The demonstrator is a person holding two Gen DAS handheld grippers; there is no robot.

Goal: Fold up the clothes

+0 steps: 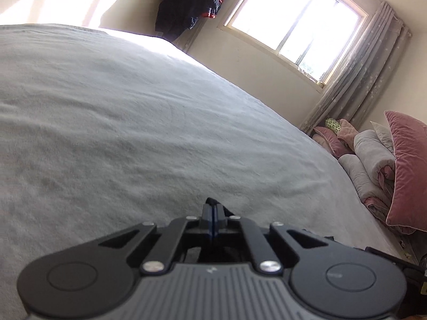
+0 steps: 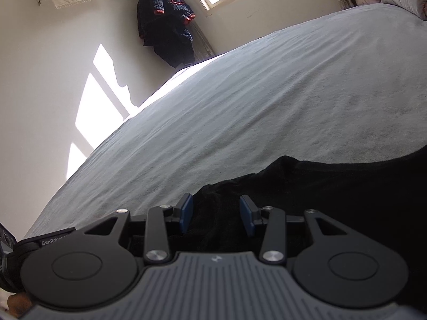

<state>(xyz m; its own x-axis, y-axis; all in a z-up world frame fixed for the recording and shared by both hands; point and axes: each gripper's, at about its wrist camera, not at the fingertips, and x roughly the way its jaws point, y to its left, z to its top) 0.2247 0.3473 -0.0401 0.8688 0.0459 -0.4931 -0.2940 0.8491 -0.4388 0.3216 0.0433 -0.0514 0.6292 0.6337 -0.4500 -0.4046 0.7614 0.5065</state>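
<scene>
Across the room, a grey bedspread (image 1: 120, 112) meets a sunlit window (image 1: 296, 24).

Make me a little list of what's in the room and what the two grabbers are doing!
surface: grey bed
garment: black cloth lying on the bed's near edge
left gripper: shut, a bit of black cloth showing at its tips
right gripper: open, black cloth between the jaws, not pinched
wall: dark coat hanging beside the window
bed head: pink pillow, rolled quilts
</scene>
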